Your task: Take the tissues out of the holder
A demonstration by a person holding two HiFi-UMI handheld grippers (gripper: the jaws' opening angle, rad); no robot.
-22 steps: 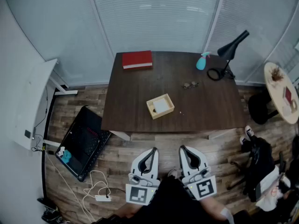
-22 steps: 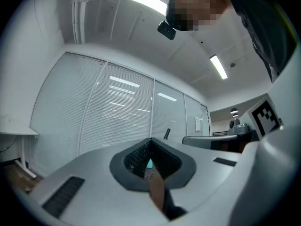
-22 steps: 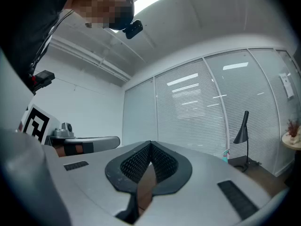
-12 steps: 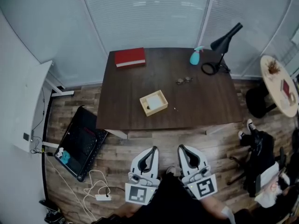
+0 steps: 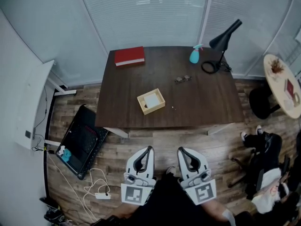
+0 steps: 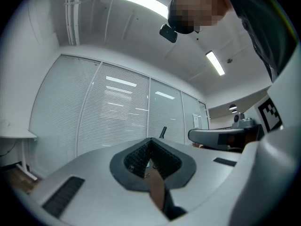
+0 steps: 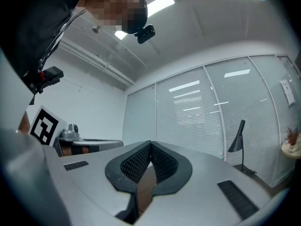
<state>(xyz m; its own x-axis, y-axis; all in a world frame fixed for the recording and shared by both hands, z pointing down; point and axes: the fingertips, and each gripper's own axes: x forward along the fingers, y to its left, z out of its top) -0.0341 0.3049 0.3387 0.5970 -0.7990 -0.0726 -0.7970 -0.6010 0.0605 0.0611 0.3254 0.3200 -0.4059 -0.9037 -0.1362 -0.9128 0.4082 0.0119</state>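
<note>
The wooden tissue holder (image 5: 155, 109), white tissues (image 5: 151, 99) inside, sat on the tabletop (image 5: 202, 102) near its front edge. The left tool (image 5: 150, 148) and right tool (image 5: 179, 149) hung short of the tabletop, jaws together and empty. One would probably need opening before it reached in to pinch the tissues.

No word, number, brand name or sign can be read anywhere in this office scene. The only printed marks are the black-and-white square markers (image 5: 133, 193) carried by the left gripper (image 5: 150, 148) and the right gripper (image 5: 180, 149). They are coded block patterns and hold no letters or digits.
</note>
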